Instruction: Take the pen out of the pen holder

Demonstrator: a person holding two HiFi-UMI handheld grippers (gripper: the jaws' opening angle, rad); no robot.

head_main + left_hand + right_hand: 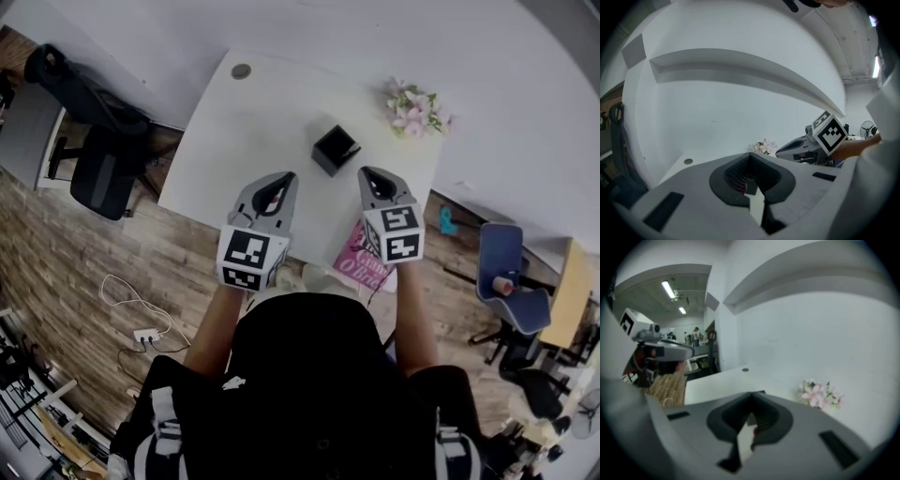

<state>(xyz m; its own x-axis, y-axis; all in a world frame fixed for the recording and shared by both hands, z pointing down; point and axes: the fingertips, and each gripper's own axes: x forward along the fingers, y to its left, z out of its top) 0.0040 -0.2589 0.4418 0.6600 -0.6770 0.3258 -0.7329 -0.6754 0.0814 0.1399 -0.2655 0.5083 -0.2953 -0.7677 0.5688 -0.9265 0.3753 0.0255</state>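
Head view first: where is the pen? I see the pen holder point(335, 148), a small black square box standing on the white table point(253, 122) toward its far side, but no pen I could swear to.

Same here. Its open top is dark, and whatever stands in it is too small to make out. So the first risk is aiming at a pen nobody has located.

And the grippers?

Both are empty and clenched. The left gripper point(284, 178) is over the table's near part, left of the holder. The right gripper point(370, 175) is opposite, to the holder's right. Each gripper view shows the jaw tips pressed together with nothing between them, and both grippers are apart from the holder.

So closed jaws are the problem?

I think so. If the right gripper goes in without opening, its tips would strike the rim or the pen and could shove the box or tip it. It looks light and free-standing, and nothing steadies it.

Anything nearby to hit?

The pink flowers point(415, 108) lie beyond the holder to the right, near enough that a wide sweep might brush them. The pink booklet point(359, 262) lies by the table's near corner, out of the way. My other worry is that pulling the pen at a slant could drag the holder up with it, unless the left gripper braces the box.
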